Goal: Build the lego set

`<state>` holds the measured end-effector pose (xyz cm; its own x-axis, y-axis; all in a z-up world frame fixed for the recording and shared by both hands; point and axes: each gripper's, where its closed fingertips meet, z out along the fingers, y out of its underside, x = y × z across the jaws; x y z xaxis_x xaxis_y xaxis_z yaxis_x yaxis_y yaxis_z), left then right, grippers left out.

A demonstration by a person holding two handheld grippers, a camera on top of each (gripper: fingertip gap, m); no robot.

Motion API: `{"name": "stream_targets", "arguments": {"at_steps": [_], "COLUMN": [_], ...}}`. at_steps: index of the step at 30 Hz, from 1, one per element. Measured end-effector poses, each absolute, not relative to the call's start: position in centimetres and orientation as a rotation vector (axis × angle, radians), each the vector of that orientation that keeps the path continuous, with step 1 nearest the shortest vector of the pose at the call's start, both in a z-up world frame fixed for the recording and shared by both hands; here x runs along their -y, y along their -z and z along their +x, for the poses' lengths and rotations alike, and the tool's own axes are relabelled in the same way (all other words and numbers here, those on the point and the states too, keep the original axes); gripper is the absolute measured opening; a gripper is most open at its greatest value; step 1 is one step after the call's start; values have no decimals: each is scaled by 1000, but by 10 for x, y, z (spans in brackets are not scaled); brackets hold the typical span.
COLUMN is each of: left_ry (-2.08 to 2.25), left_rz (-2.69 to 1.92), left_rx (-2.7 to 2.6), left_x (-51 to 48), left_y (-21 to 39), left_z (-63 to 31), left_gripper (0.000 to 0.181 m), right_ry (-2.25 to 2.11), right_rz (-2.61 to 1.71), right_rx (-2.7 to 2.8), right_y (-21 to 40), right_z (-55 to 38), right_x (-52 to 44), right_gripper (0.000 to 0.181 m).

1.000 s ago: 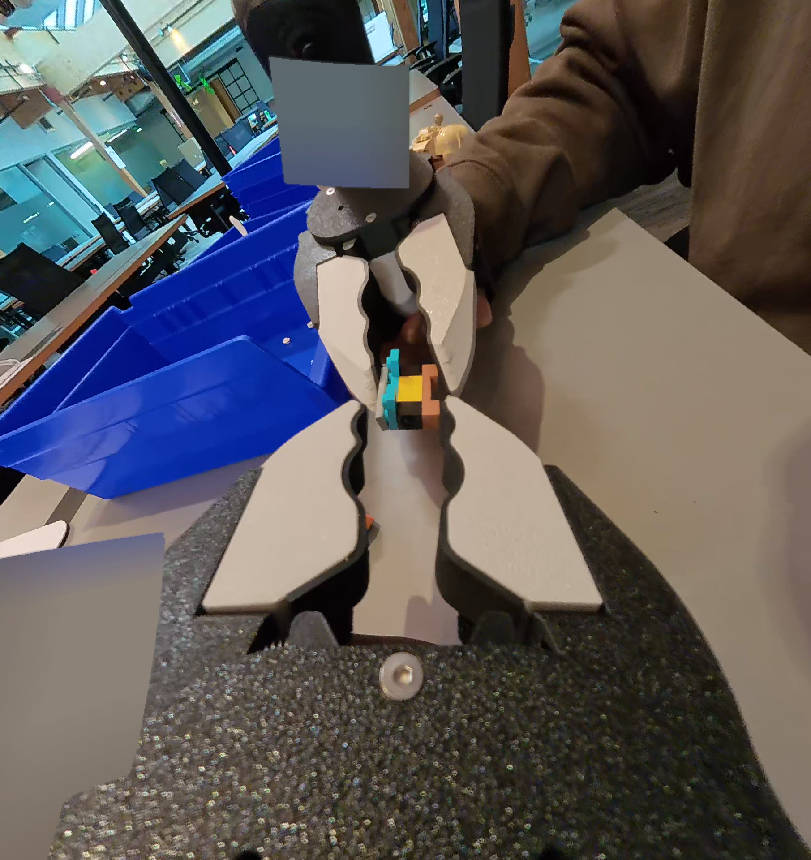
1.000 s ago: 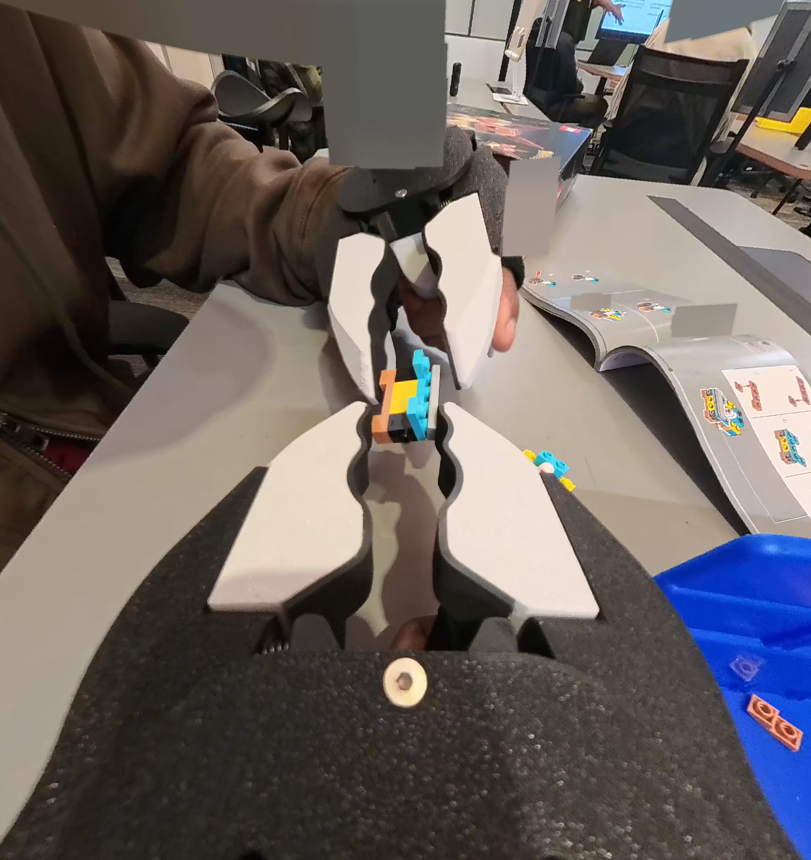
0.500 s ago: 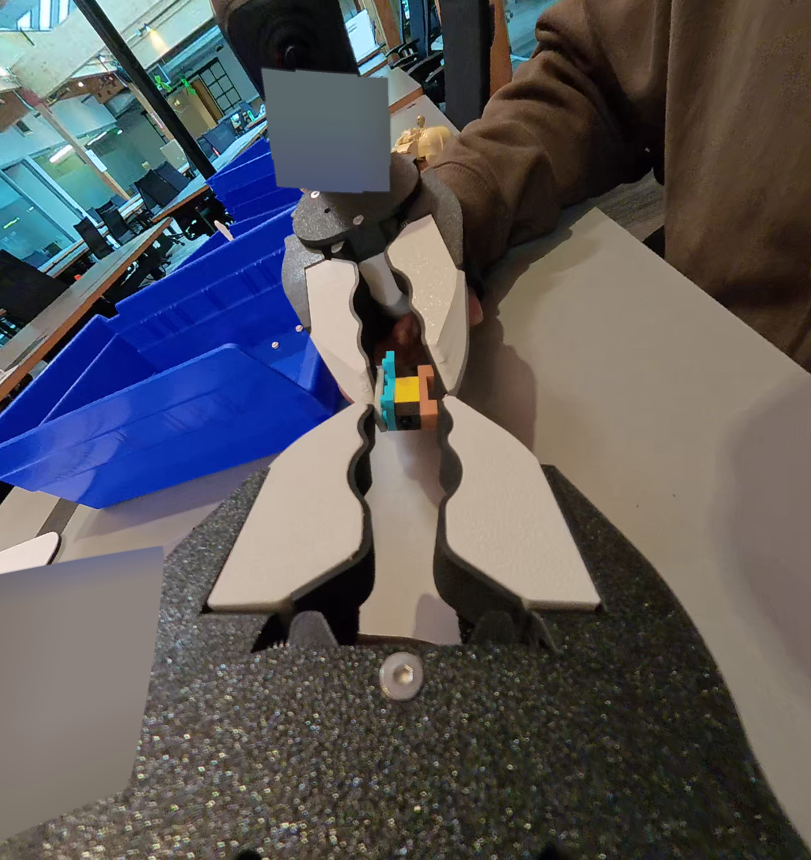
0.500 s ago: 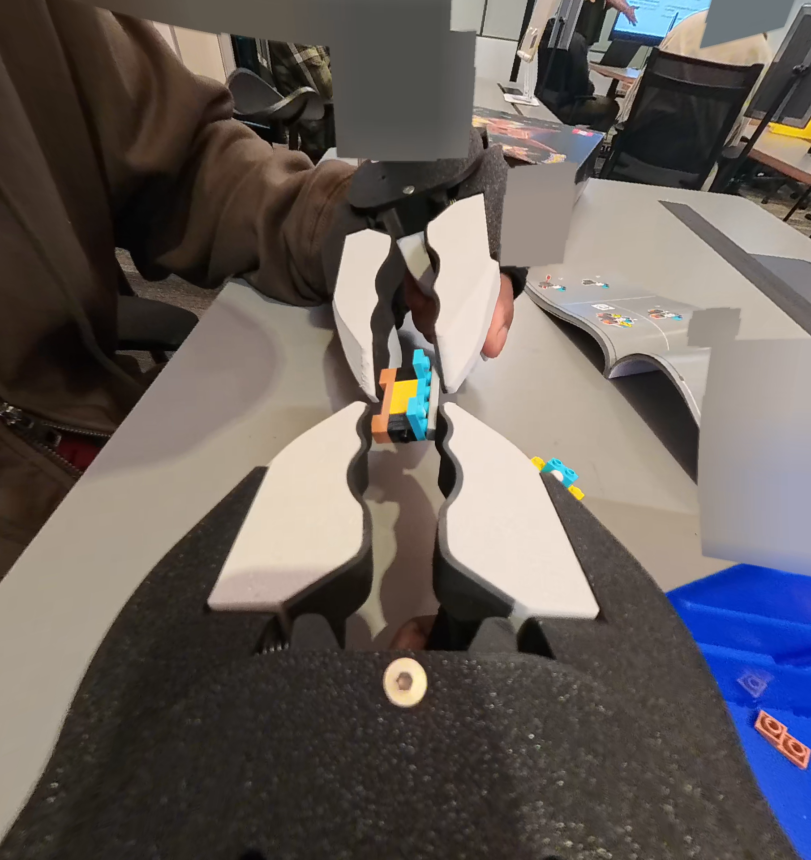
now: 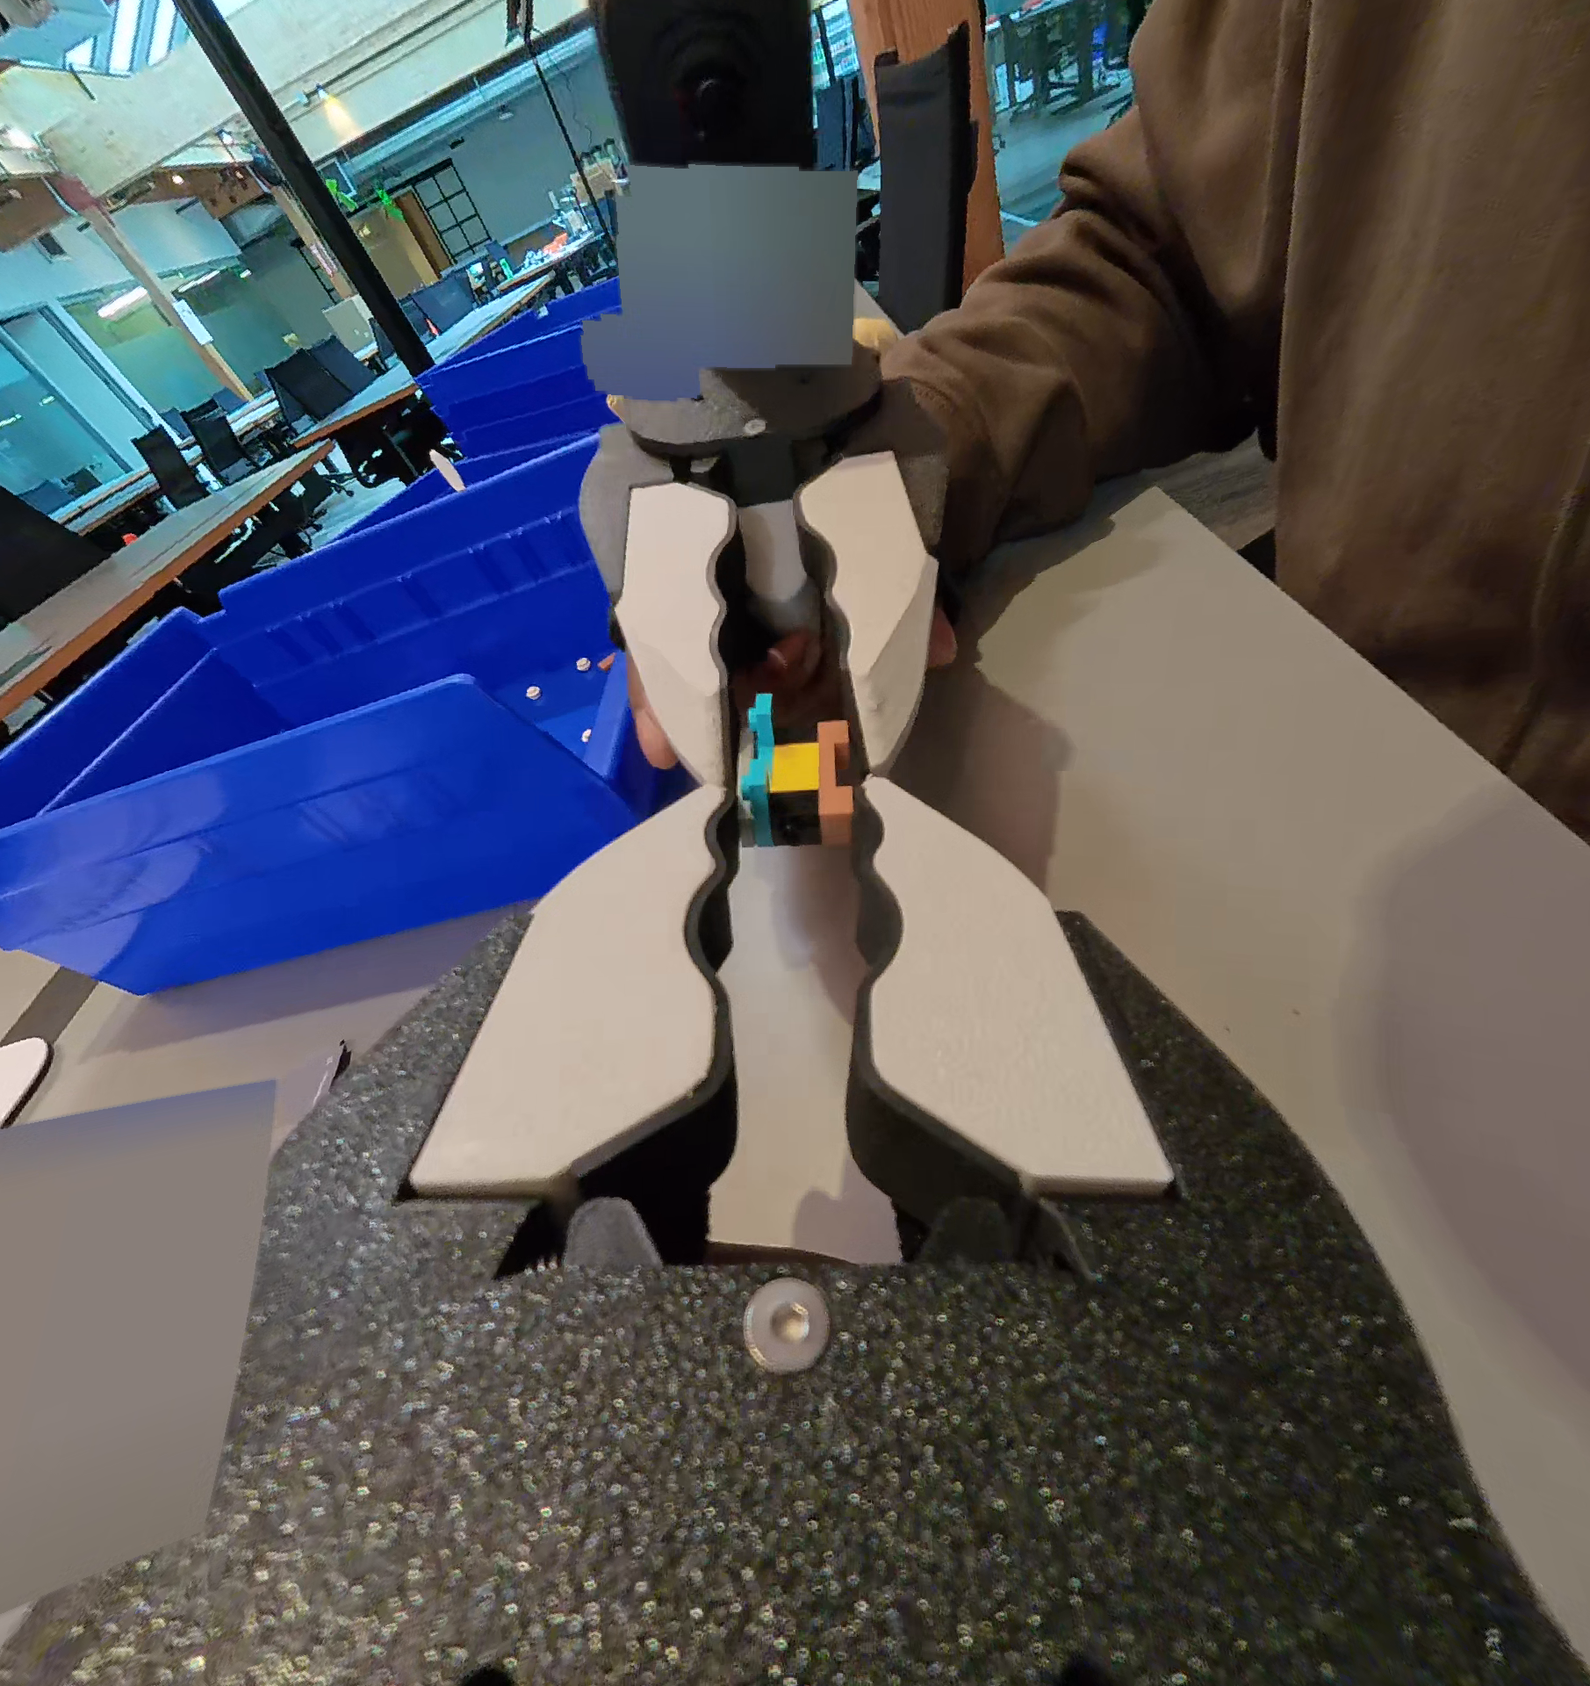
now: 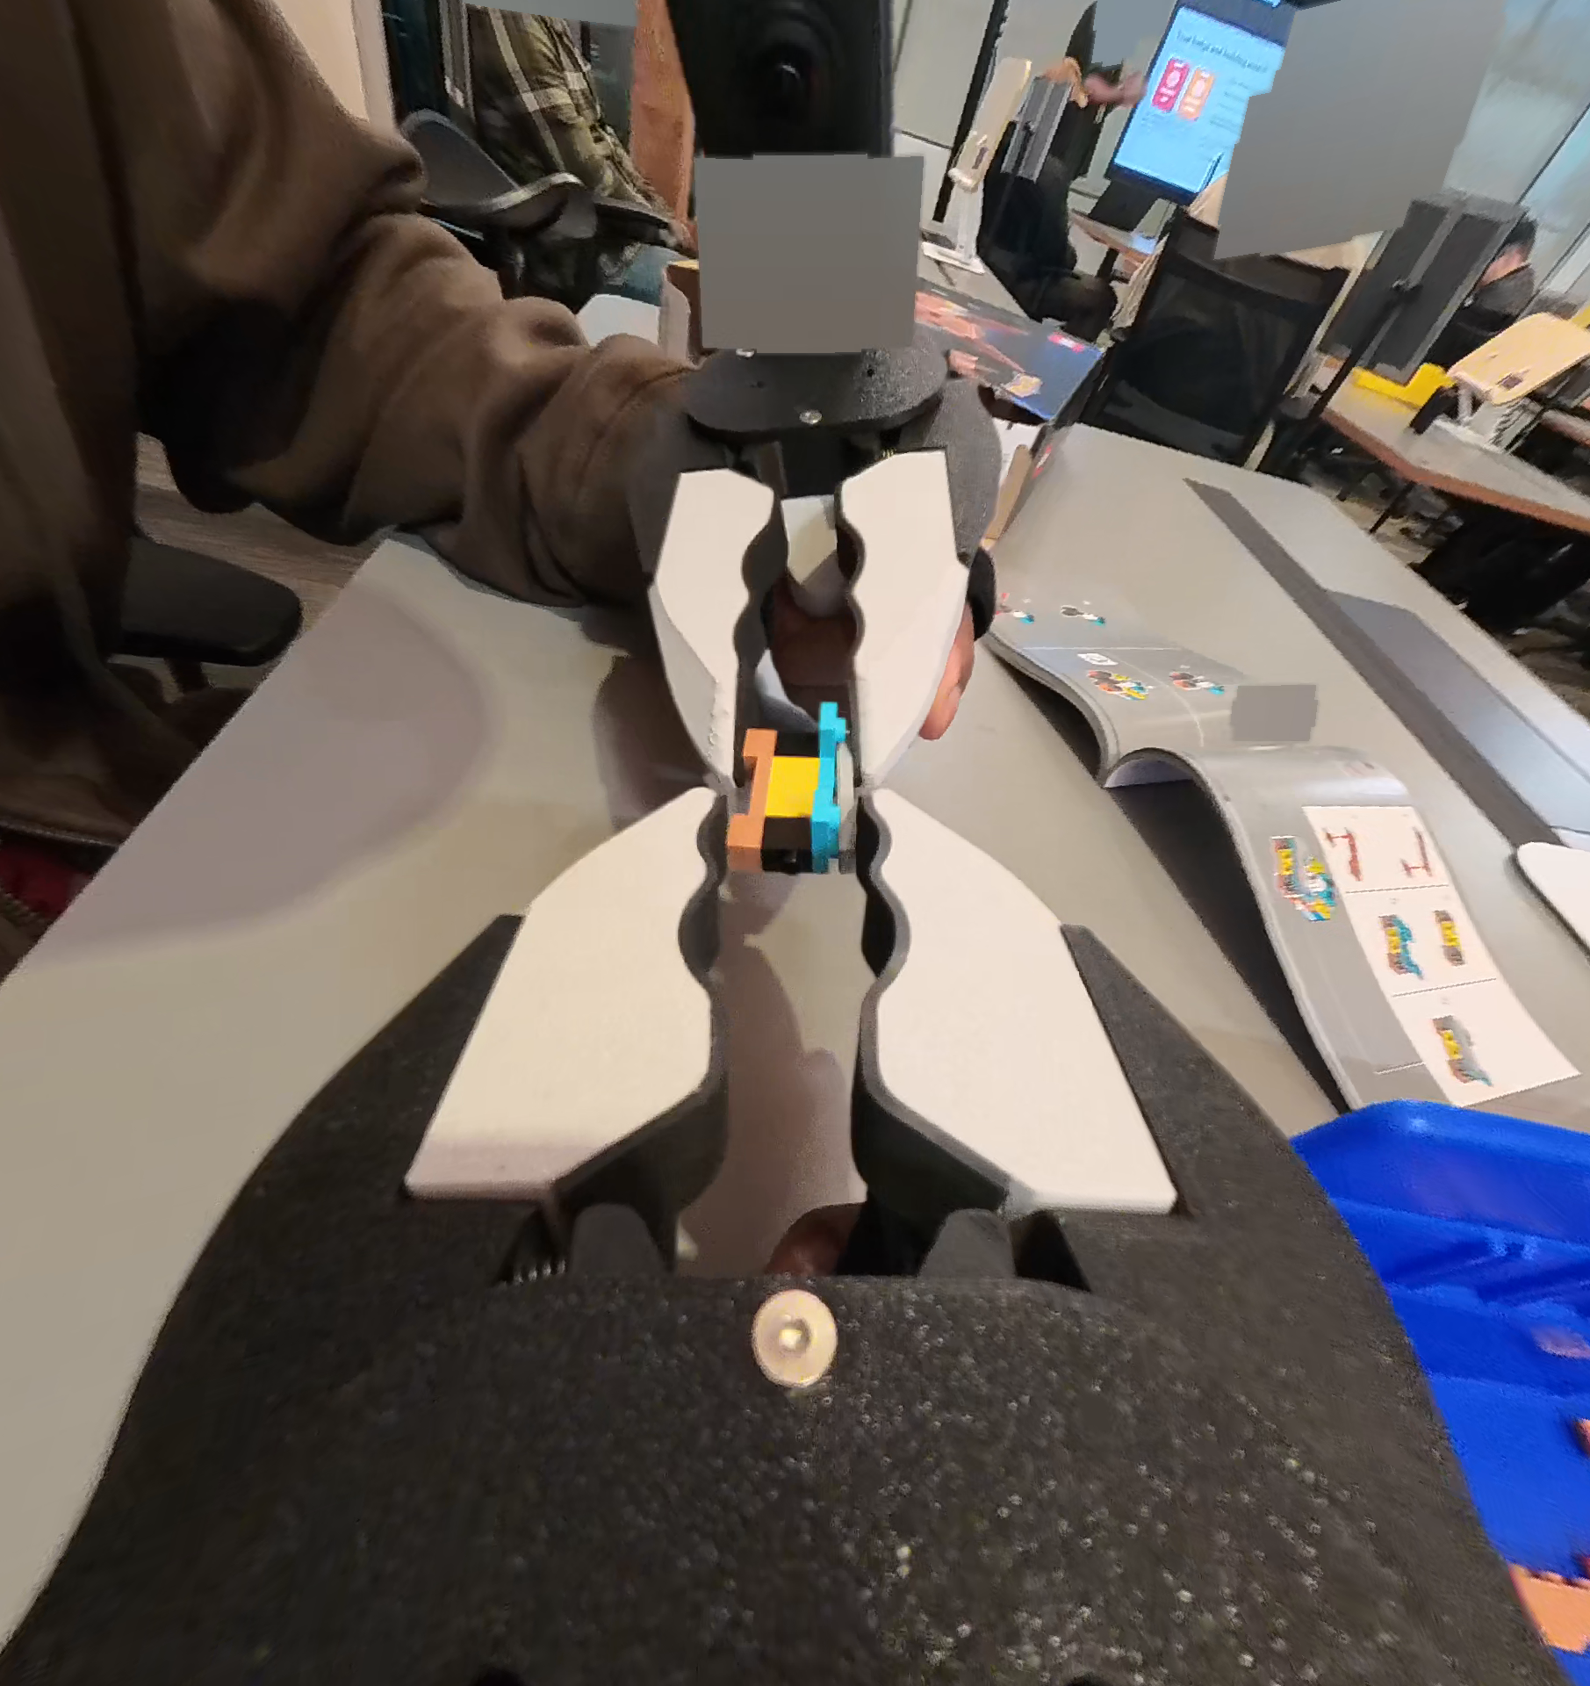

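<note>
— Between the tips, see it? Left tongs point(image 5: 795, 803) and right tongs point(image 6: 786, 812) meet nose to nose, both pinching the small lego build point(image 6: 786, 807): orange, yellow, black, teal.

— Held above the grey tabletop point(image 6: 317, 821)?

— Yes, just clear of it, near the front edge.

— Much left?

— Plenty, I'd judge. Only a small stack is joined. The instruction booklet point(image 6: 1320, 867) lies open to the right, and loose orange pieces point(image 6: 1584, 1606) wait in the blue bin point(image 6: 1502, 1259).
</note>
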<state>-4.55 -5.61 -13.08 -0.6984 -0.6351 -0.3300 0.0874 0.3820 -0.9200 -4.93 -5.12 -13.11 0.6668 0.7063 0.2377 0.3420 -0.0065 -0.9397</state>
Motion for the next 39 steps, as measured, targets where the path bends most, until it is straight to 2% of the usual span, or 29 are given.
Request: {"name": "stream_targets", "arguments": {"at_steps": [4, 11, 27, 33, 39], "left_ry": [1378, 1401, 1410, 1419, 1407], "left_rz": [-472, -453, -426, -442, -426], "left_rx": [-1954, -1928, -1909, -1867, -1899], "left_x": [54, 56, 59, 58, 62], "left_y": [129, 124, 119, 116, 121], "left_z": [-46, -48, -49, -47, -47], "left_gripper": [24, 24, 23, 29, 24], "right_ry": [-255, -172, -164, -138, -138], "right_rz": [-1578, -1567, -1527, -1496, -1491], "right_rx": [889, 926, 955, 956, 970], "right_y": [128, 130, 124, 121, 123], "right_z": [-45, -48, -50, -48, -51], "right_x": [50, 50, 54, 55, 55], "right_gripper": [31, 27, 24, 24, 24]}}
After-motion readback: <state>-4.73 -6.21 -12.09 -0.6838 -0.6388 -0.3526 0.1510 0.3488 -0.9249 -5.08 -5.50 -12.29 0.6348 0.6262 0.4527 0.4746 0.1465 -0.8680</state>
